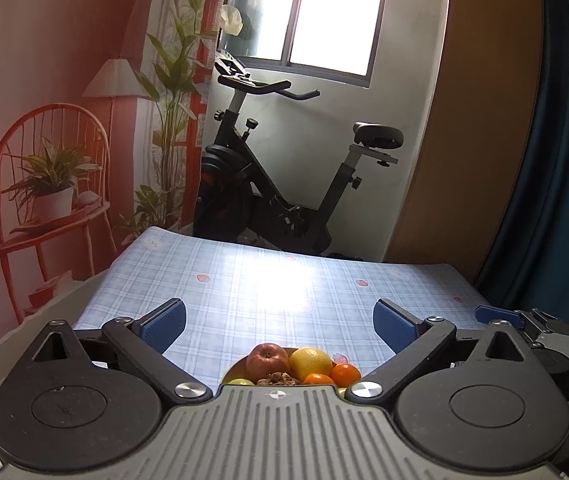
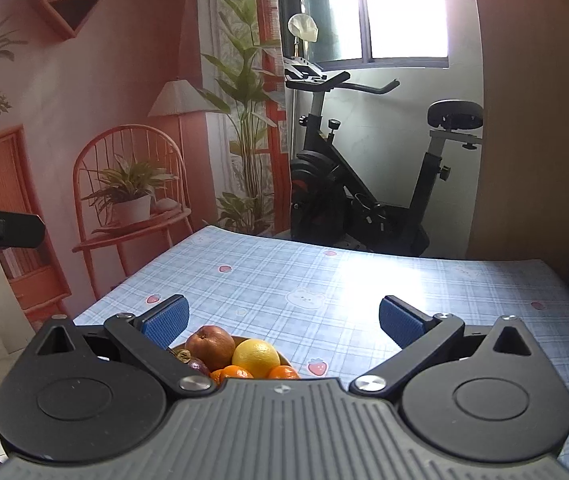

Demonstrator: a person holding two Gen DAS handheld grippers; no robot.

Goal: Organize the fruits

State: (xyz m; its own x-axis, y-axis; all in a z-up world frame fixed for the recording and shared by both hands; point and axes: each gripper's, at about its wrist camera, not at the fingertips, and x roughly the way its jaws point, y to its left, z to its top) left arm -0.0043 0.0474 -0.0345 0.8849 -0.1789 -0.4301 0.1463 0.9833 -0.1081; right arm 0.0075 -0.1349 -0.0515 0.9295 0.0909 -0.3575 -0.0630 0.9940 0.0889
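Fruit (image 1: 296, 366) lies piled in the bowl (image 2: 282, 357), so we judge the sorting nearly done. Left gripper (image 1: 279, 326) and right gripper (image 2: 283, 322) hover above the bowl, fingers wide apart and empty; next we only check for strays.

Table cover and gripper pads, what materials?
Table cover: looks like glossy vinyl or oilcloth; the window glares off its printed plaid. Pads: probably blue rubber, matte with fine ribbed texture; can't confirm.
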